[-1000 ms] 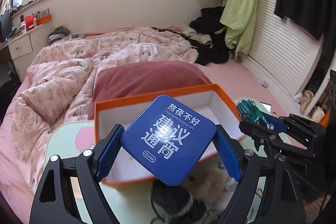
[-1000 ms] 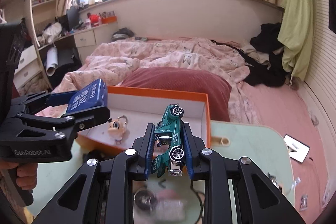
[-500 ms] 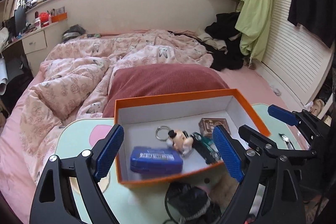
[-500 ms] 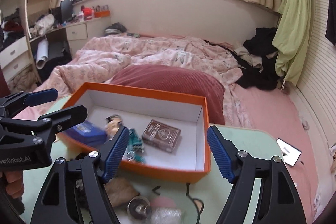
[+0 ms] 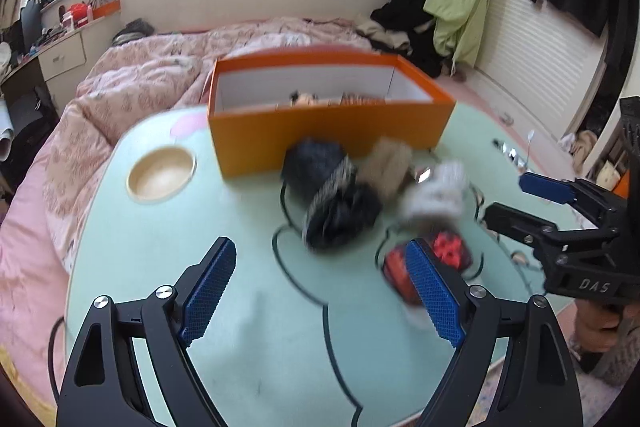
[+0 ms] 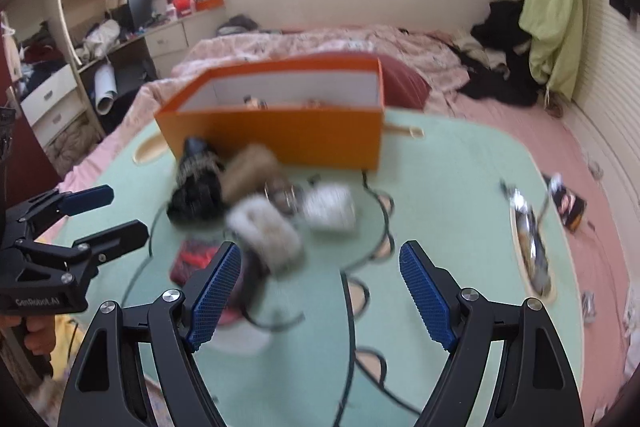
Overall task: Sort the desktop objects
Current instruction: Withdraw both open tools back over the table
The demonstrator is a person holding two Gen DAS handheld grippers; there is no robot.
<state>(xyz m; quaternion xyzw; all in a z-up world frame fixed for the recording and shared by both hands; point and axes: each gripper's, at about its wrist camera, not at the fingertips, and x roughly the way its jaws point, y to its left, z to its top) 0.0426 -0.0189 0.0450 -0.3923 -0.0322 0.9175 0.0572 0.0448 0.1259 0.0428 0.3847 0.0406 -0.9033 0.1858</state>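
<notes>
Both views are motion-blurred. The left hand-held gripper [image 5: 320, 291] is released and empty, with only bare green counter [image 5: 248, 347] between its blue pads. The right hand-held gripper [image 6: 320, 297] has its jaws opening, with nothing between them; it is empty too.

The orange box [image 5: 332, 135] sits at the far edge of the counter, open side up, so things can be dropped in from above. A few small items show over its near wall, too blurred to name.

The unsorted pile lies just in front of the box: a dark knitted thing [image 5: 332, 199], a tan fuzzy thing [image 5: 390, 163] touching it, a white fluffy thing [image 5: 436, 195], and a red and black thing [image 5: 448, 251] partly behind the left gripper's right pad. In the right view a white box [image 6: 330, 207] sits near the fluffy thing.

Both grippers point down at the pile, probably lining up for the next pick. The red thing looks nearest for the left, the white fluffy one for the right. Soft items may squash or slip in the pads.

A round wooden inset [image 5: 161, 174] sits in the counter's left side.
</notes>
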